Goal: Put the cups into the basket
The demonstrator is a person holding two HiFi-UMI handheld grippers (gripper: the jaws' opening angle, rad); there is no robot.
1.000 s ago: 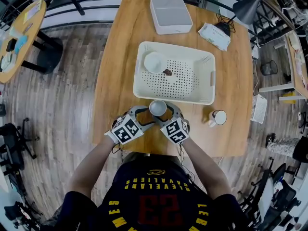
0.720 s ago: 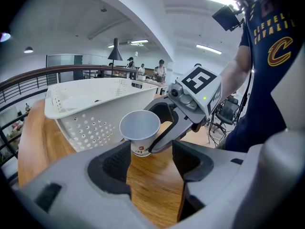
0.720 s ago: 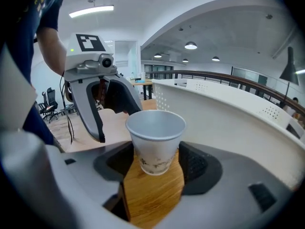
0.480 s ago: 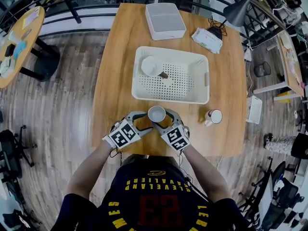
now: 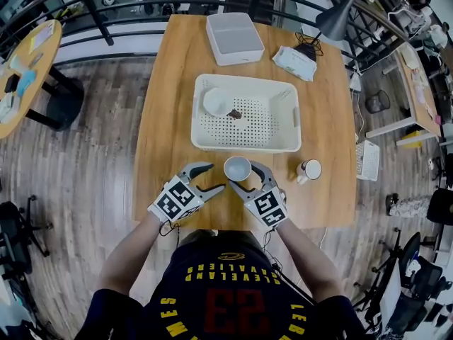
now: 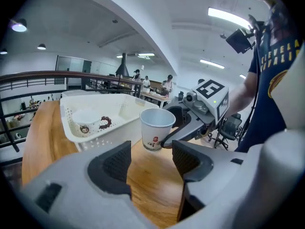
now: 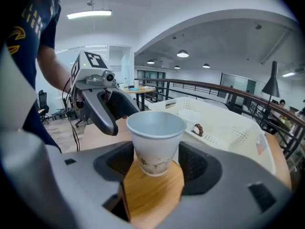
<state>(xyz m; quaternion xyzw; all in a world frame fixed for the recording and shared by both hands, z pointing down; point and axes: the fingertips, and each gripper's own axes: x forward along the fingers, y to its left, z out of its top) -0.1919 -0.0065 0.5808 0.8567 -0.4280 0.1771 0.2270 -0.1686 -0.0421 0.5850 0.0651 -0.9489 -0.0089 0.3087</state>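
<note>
R tool (image 7: 155, 168) is gripping a cup (image 7: 155, 138) upright betw. its 2 pads, jaws standing wide around it. The cup is just in front of the basket (image 5: 244, 144), over the wood surface (image 5: 166, 119). L tool (image 6: 151, 162) is hanging close beside, jaws apart w/ nothing betw. them, pointing toward the cup. A 2nd cup (image 5: 215, 101) is lying inside the basket at its left end. A 3rd cup (image 5: 309, 169) is sitting on the surface, right of the R tool.
</note>
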